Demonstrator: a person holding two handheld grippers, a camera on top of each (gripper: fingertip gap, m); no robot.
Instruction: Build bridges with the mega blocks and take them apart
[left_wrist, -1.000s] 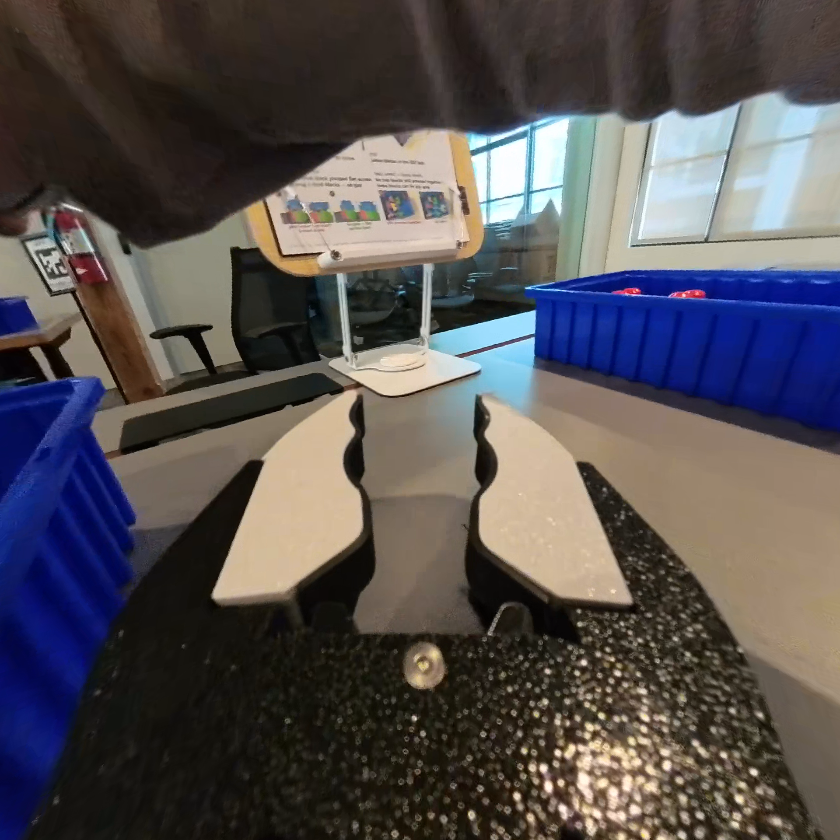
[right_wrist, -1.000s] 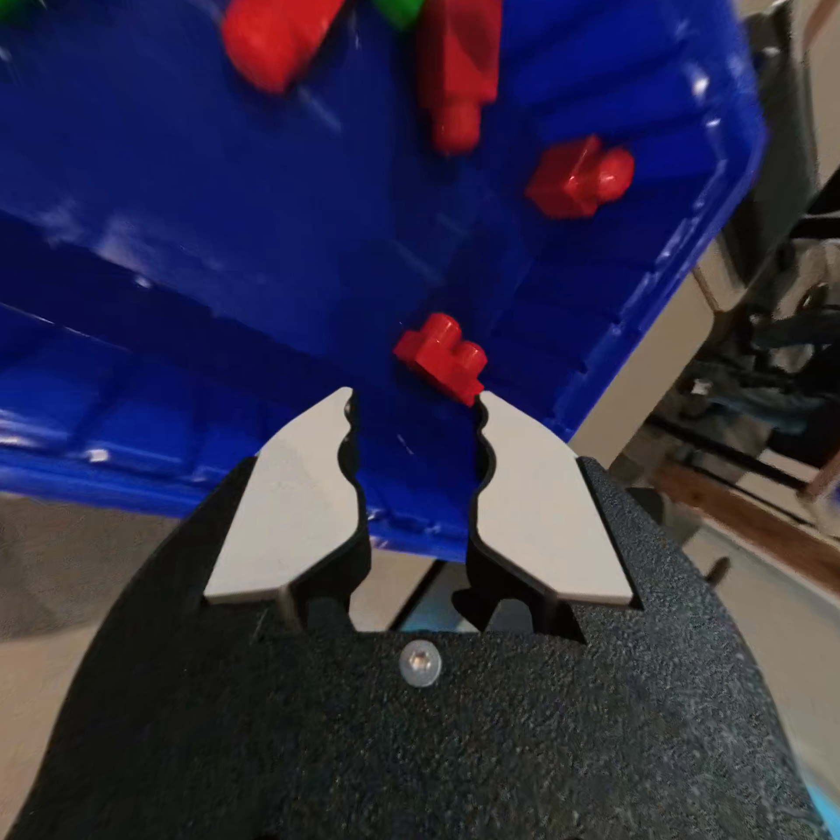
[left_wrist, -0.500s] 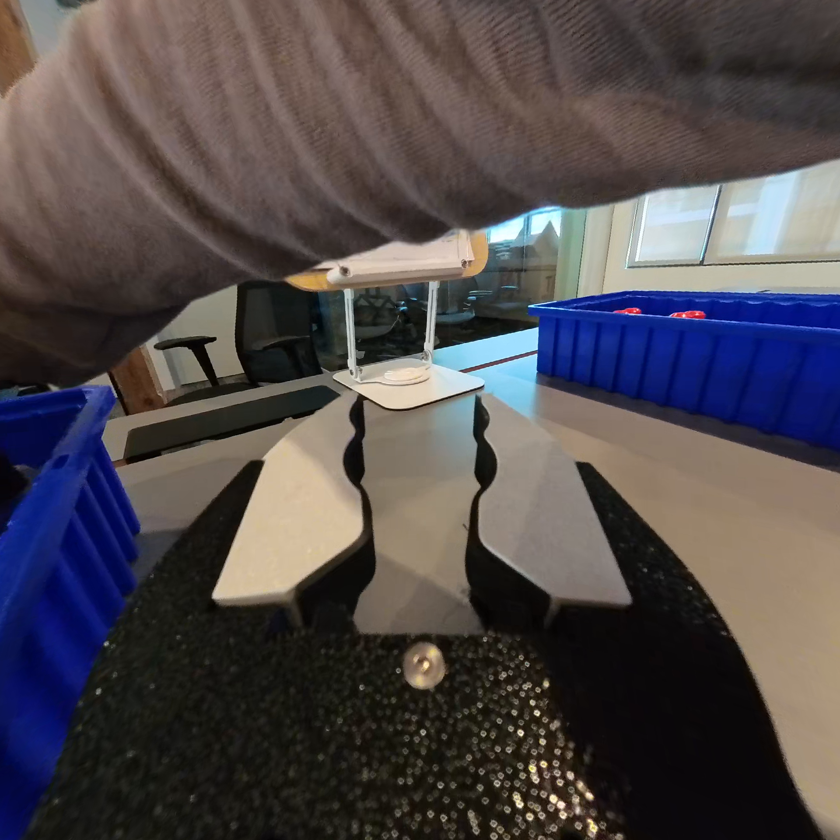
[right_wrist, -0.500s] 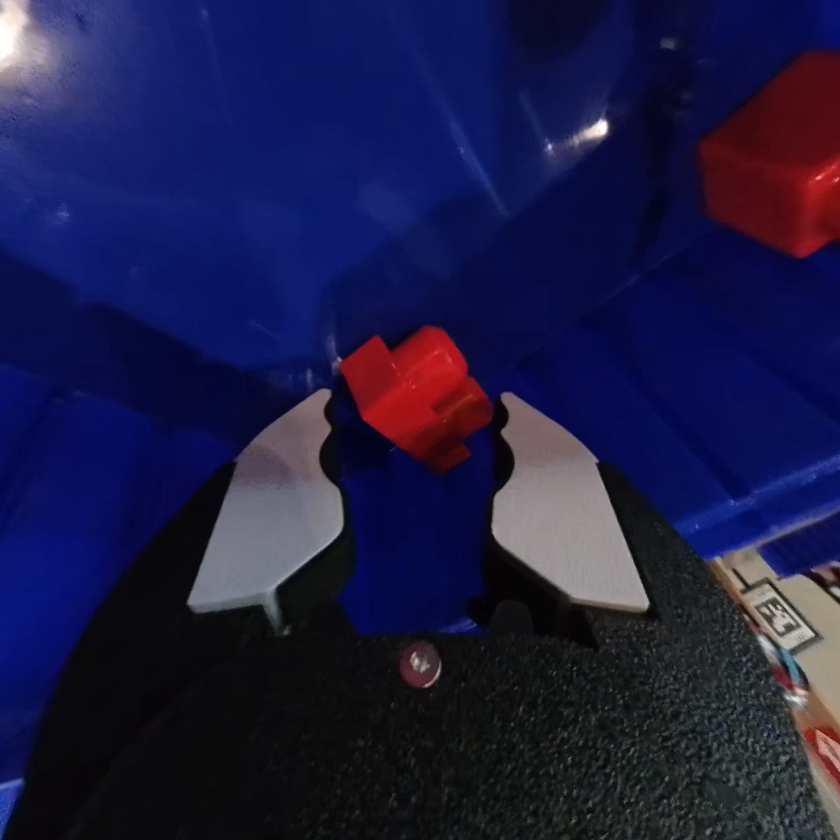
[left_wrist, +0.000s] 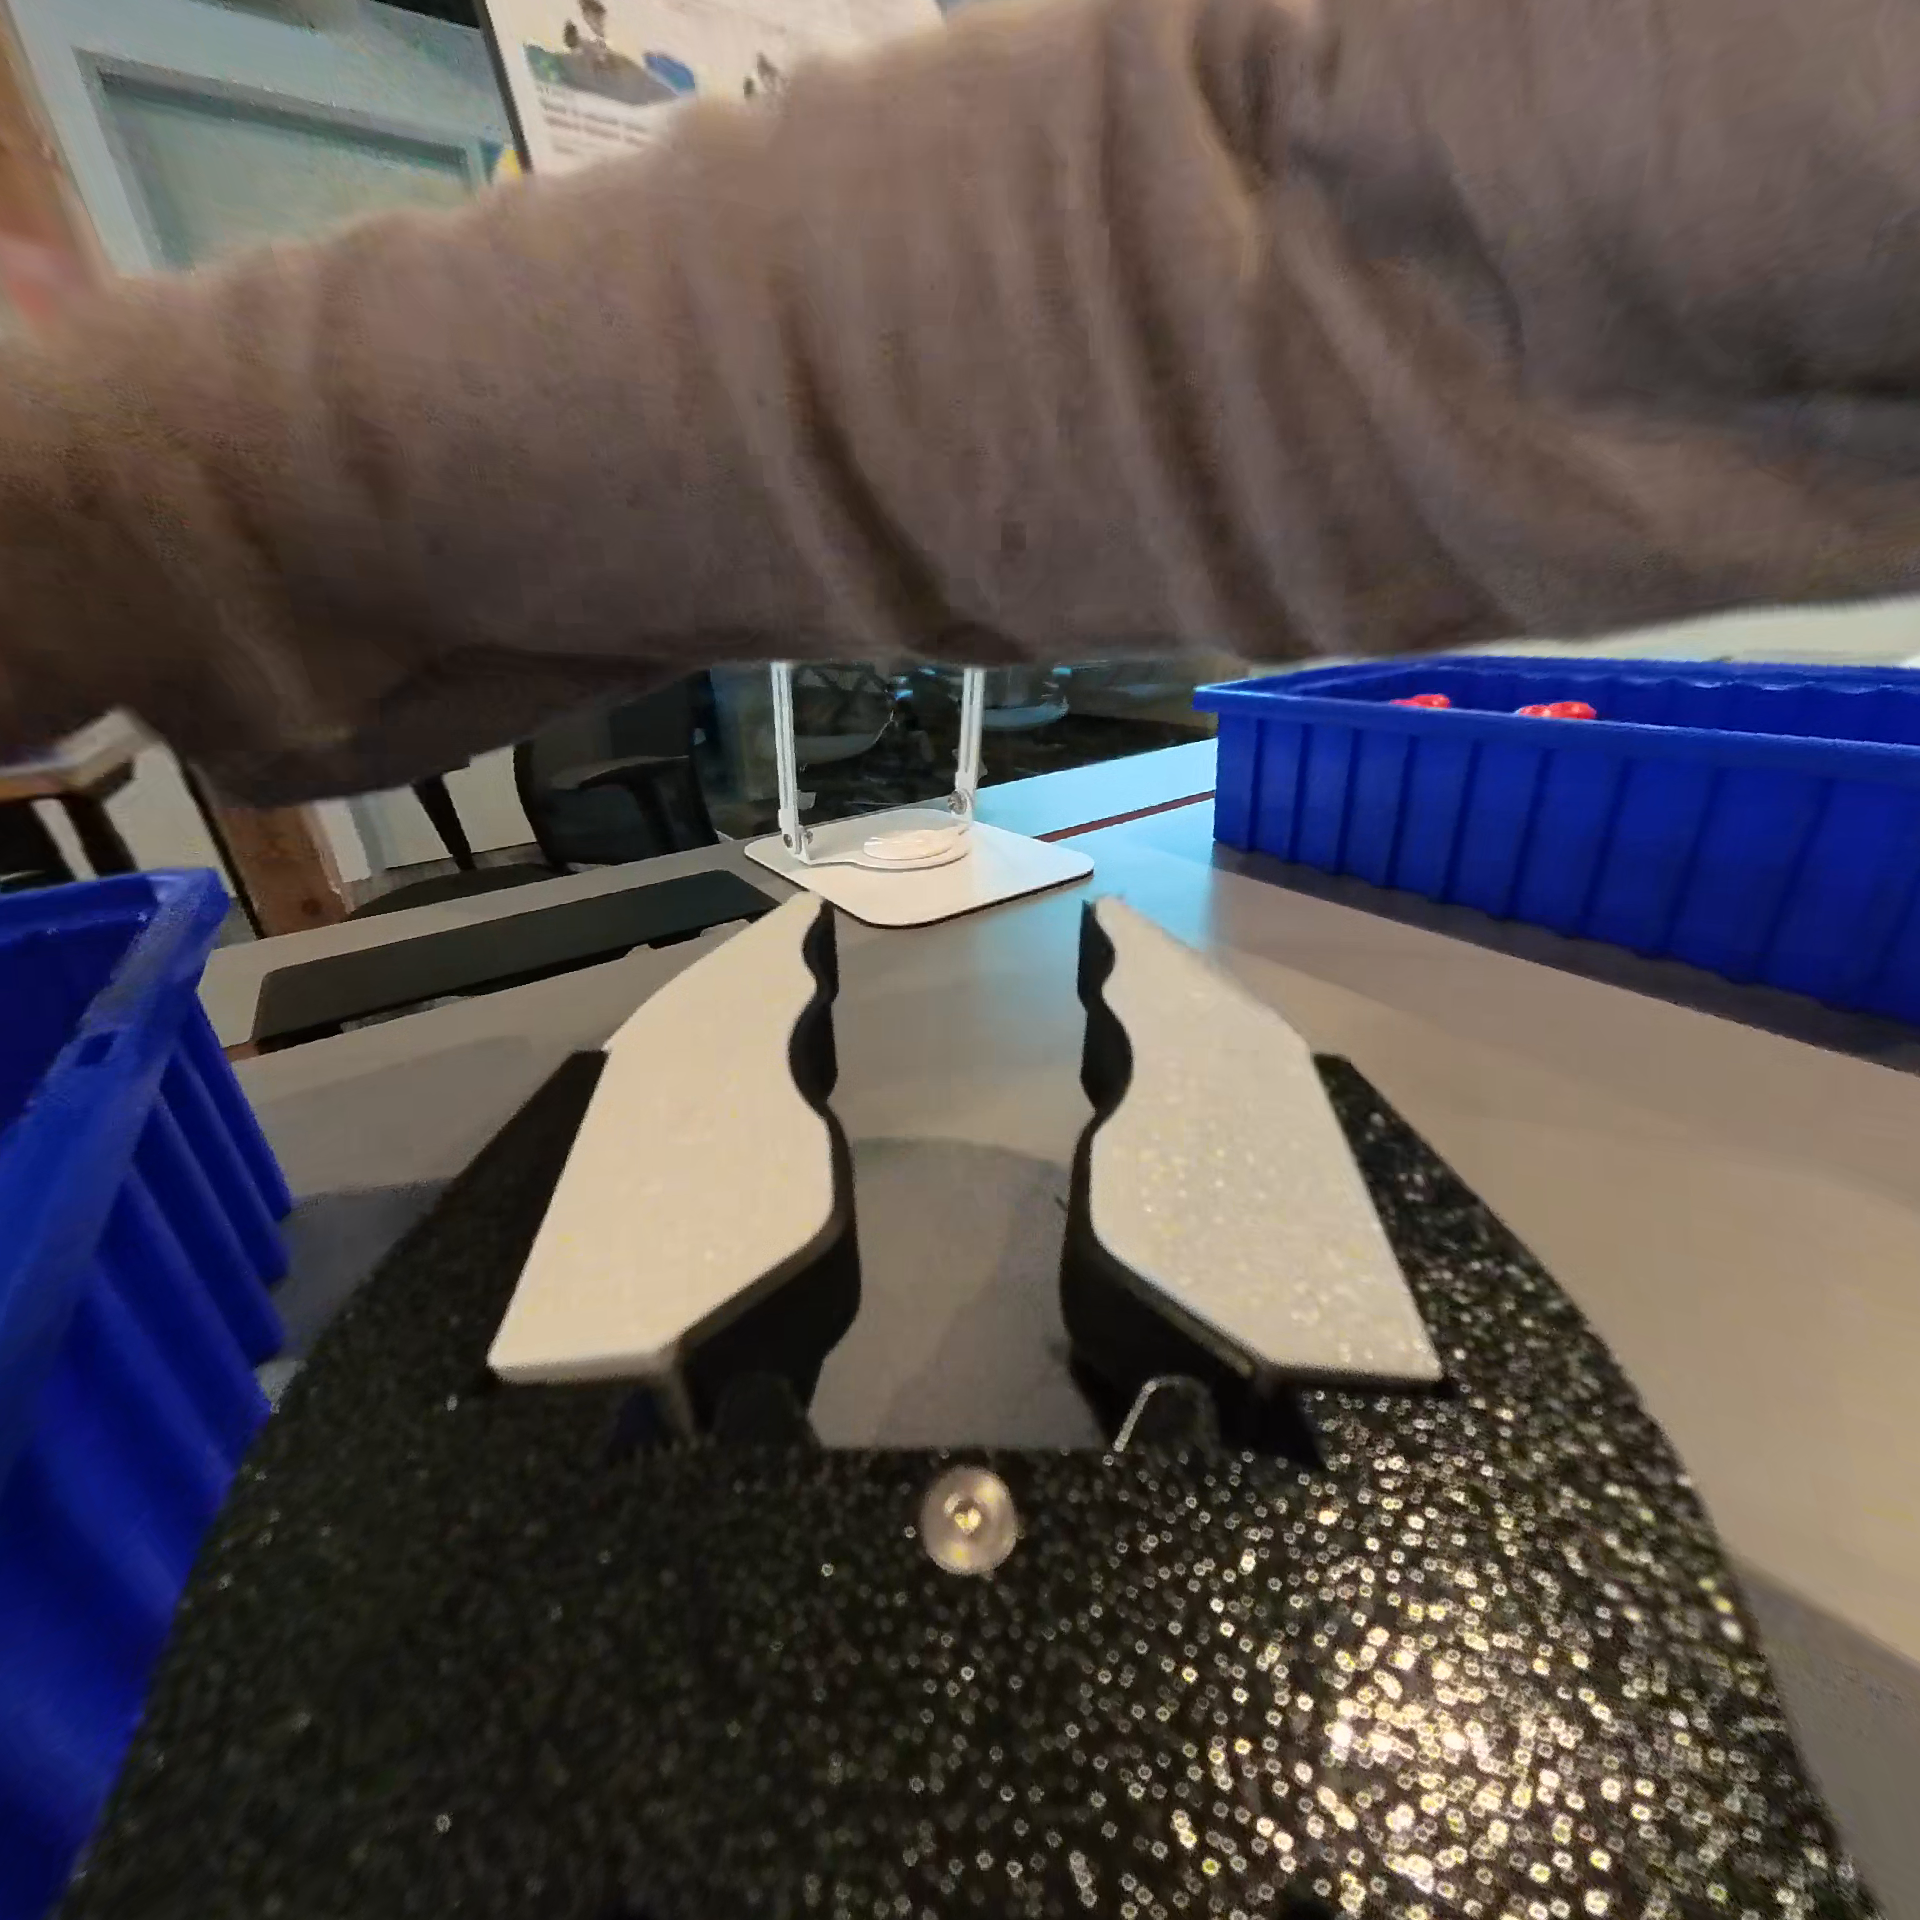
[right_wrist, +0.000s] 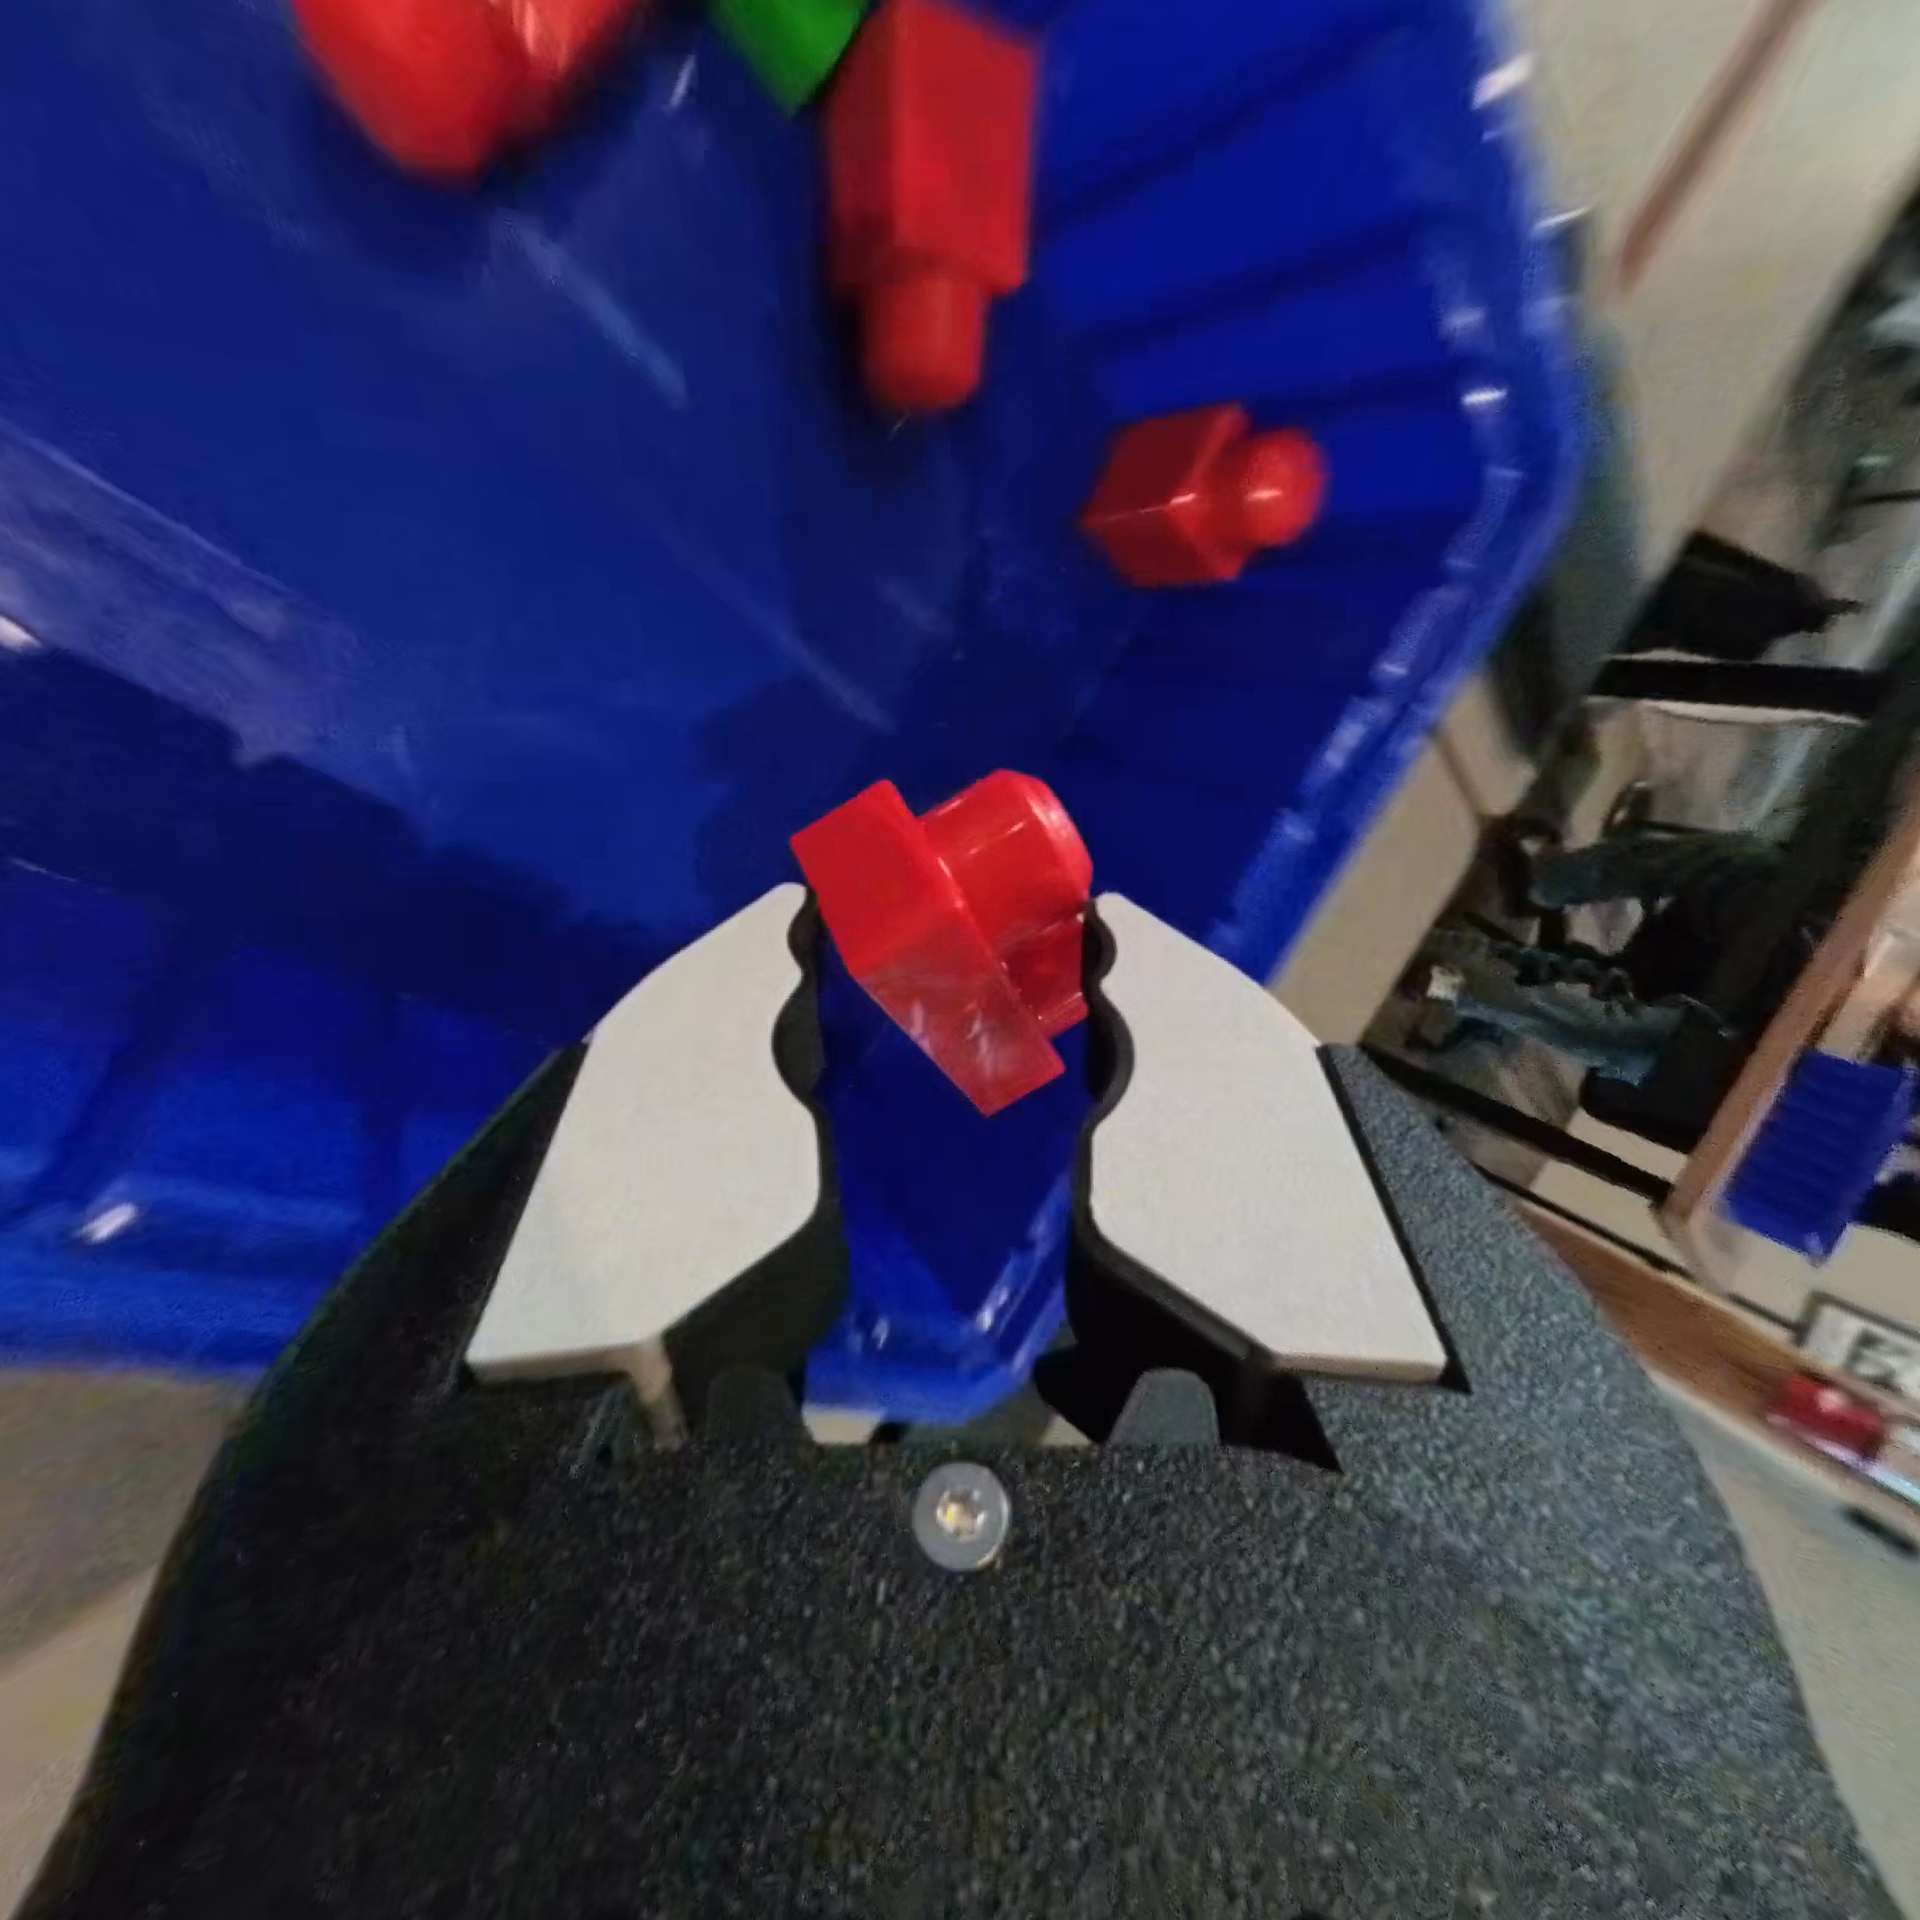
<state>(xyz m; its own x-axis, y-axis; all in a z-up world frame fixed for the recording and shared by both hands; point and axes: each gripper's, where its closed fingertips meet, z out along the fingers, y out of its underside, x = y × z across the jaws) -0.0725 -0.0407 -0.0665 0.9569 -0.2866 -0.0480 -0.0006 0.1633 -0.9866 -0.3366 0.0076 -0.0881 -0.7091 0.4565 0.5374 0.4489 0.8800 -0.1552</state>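
In the right wrist view my right gripper (right_wrist: 951, 904) is shut on a small red mega block (right_wrist: 935, 935), which sits tilted between the fingertips above the floor of a blue bin (right_wrist: 416, 623). More red blocks (right_wrist: 925, 187) (right_wrist: 1205, 499) and a green one (right_wrist: 795, 36) lie loose in that bin. In the left wrist view my left gripper (left_wrist: 954, 914) is open and empty, low over the grey table (left_wrist: 1455, 1143).
A person's grey-brown sleeve (left_wrist: 935, 364) crosses the upper left wrist view. A blue bin (left_wrist: 1558, 842) holding red blocks (left_wrist: 1553, 712) stands at right and another blue bin (left_wrist: 114, 1195) at left. A white stand base (left_wrist: 925, 862) and a black pad (left_wrist: 499, 951) lie ahead.
My right gripper went down into the bin, closed on the small red block and lifted it. The sleeve moved lower across the left wrist view. My left gripper stayed open.
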